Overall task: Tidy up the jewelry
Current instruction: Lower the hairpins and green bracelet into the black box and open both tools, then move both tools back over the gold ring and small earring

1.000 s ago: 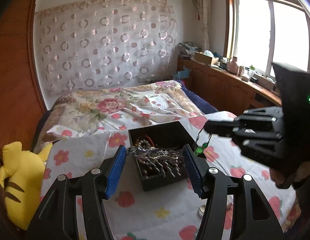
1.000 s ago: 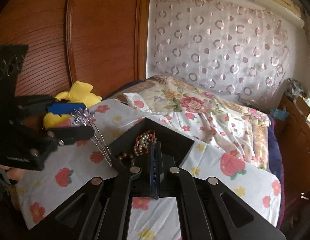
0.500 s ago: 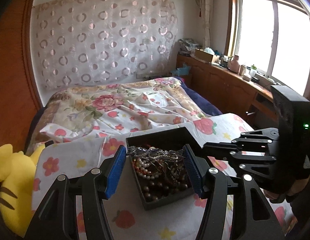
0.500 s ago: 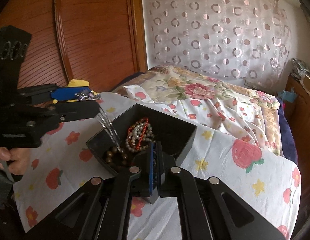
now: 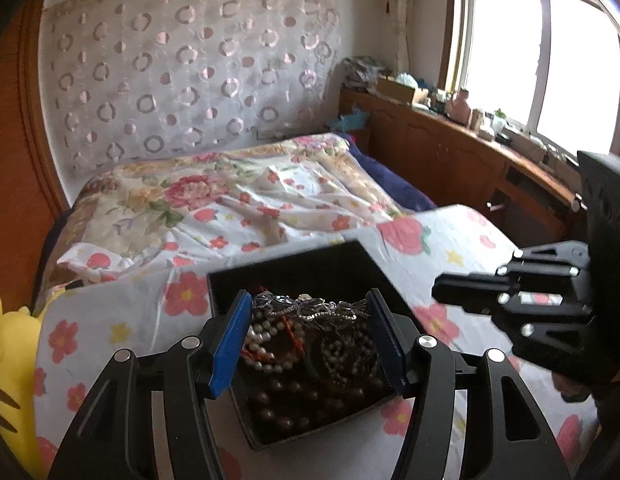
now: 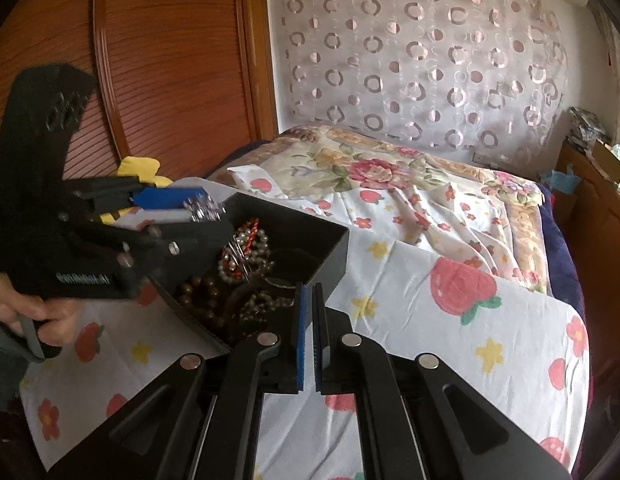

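Our left gripper (image 5: 308, 312) clamps a silver comb (image 5: 310, 307) over the box (image 5: 294, 264); right gripper (image 6: 308, 292), at three o'clock, shut, empty.

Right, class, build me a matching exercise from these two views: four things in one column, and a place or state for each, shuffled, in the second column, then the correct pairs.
Column one:
1. left hand-held gripper
2. right hand-held gripper
3. black box
4. yellow plush toy

Column two:
A. lies on the flowered sheet, full of bead strings
B. shut, nothing between its pads
C. at the bed's edge by the wooden wardrobe
D. clamps a silver hair comb above the box

Pairs: 1-D, 2-B, 3-A, 4-C
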`<act>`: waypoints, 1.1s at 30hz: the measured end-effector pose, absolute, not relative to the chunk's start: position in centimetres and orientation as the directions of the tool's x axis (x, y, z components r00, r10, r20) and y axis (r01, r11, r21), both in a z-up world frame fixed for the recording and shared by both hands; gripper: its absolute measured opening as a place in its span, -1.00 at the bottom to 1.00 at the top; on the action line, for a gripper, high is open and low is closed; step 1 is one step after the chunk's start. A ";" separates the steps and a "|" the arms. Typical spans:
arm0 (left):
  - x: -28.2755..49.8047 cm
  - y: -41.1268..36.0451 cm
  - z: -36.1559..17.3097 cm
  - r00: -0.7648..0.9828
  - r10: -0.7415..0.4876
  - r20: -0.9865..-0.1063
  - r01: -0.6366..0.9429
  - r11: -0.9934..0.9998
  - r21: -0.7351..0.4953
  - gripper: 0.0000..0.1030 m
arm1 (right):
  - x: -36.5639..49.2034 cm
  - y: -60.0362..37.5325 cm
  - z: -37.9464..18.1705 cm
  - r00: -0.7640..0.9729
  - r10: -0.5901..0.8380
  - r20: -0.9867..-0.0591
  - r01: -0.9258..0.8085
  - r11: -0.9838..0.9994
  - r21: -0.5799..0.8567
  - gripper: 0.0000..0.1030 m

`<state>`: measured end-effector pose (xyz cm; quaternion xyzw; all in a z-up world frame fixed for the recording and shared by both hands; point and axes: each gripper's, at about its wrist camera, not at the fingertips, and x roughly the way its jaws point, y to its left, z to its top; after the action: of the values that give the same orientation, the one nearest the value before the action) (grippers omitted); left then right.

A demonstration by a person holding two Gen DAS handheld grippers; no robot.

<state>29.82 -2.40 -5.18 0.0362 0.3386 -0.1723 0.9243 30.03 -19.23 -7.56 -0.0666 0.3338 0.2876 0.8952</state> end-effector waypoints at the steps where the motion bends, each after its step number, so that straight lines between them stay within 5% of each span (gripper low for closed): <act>1: 29.7 -2.4 -5.4 0.708 -0.294 -0.642 0.344 0.938 -0.050 0.09 | 30.0 -19.2 -7.6 0.612 0.471 -0.635 -0.560 0.825 0.072 -0.92; 10: 28.7 -2.6 -6.1 0.698 -0.276 -0.660 0.345 0.938 -0.027 0.12 | 29.0 -19.1 -7.9 0.604 0.467 -0.646 -0.558 0.826 0.076 -0.92; 12: 28.4 -2.6 -6.0 0.703 -0.267 -0.659 0.340 0.940 -0.018 0.34 | 28.6 -19.3 -8.1 0.602 0.463 -0.651 -0.556 0.828 0.075 -0.92; 16: 27.6 -2.4 -5.7 0.709 -0.264 -0.654 0.335 0.942 -0.017 0.37 | 27.6 -19.8 -8.4 0.600 0.454 -0.659 -0.545 0.835 0.079 -0.90; 21: 25.2 -1.9 -5.3 0.714 -0.261 -0.649 0.324 0.946 -0.024 0.52 | 24.7 -20.8 -9.2 0.582 0.453 -0.676 -0.535 0.839 0.101 -0.43; 33: 18.5 -1.3 -8.3 0.647 -0.314 -0.695 0.369 0.926 -0.075 0.53 | 16.6 -20.9 -13.2 0.485 0.434 -0.759 -0.542 0.831 0.128 -0.36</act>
<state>18.53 -1.29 -8.26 0.0365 0.3758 -0.1884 0.9066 16.62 -20.90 -13.25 -0.0642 0.4207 0.2837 0.8593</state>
